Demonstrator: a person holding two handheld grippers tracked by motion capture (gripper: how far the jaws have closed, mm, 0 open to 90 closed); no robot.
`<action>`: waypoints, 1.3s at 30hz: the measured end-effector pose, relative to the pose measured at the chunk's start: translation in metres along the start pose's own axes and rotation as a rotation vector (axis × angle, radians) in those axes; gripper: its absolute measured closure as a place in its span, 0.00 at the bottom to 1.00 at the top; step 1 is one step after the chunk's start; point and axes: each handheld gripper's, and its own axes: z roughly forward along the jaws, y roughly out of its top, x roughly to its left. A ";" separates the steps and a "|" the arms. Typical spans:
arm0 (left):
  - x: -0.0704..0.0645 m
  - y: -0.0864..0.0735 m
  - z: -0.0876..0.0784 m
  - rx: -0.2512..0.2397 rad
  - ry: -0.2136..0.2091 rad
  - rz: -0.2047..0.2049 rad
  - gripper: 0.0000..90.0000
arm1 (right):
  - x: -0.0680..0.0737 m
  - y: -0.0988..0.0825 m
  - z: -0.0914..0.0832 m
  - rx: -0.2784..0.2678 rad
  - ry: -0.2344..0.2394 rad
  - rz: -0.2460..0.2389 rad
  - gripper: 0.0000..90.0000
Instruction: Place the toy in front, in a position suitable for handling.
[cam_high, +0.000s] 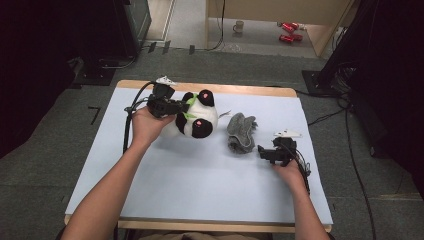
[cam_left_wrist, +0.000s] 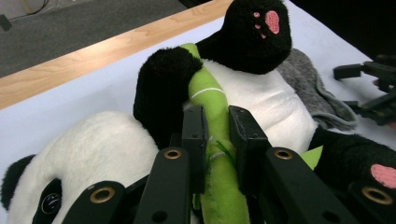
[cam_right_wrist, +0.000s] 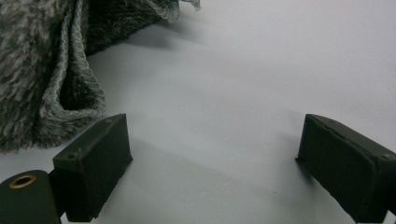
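- Left gripper (cam_left_wrist: 215, 128) was closed on the green plush bamboo stalk (cam_left_wrist: 212, 112) sewn to the front of the panda toy (cam_high: 196, 120); both pads (cam_left_wrist: 194, 140) pressed the stalk from either side, at about mid-length.
- Right gripper (cam_right_wrist: 212, 163) stood wide open with nothing between its jaws, resting low over the table cover (cam_high: 200, 175), just beside the grey knitted cloth (cam_high: 241, 132).
- Location: the panda lay tipped over near the far edge of the table, left of centre, with the grey cloth close on its right side.
- Risk: the grip was on a thin soft appendage, not on the body. The stalk could compress and slip through the pads, or its stitching could strain under the toy's weight.
- Risk: a swinging toy could brush the grey cloth and drag it.
- Appearance: white plush body, black limbs and ears, pink paw pads, bright green stalk with white stitched bands.
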 end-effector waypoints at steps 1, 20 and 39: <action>-0.003 -0.002 -0.005 -0.003 0.003 0.004 0.87 | 0.000 0.000 0.000 0.000 0.000 0.000 0.10; -0.046 -0.063 -0.003 0.018 -0.030 -0.024 0.86 | 0.000 0.000 0.000 -0.001 0.000 -0.001 0.10; -0.042 -0.075 0.009 -0.037 -0.102 -0.035 0.79 | 0.000 0.001 0.001 0.000 -0.005 -0.003 0.09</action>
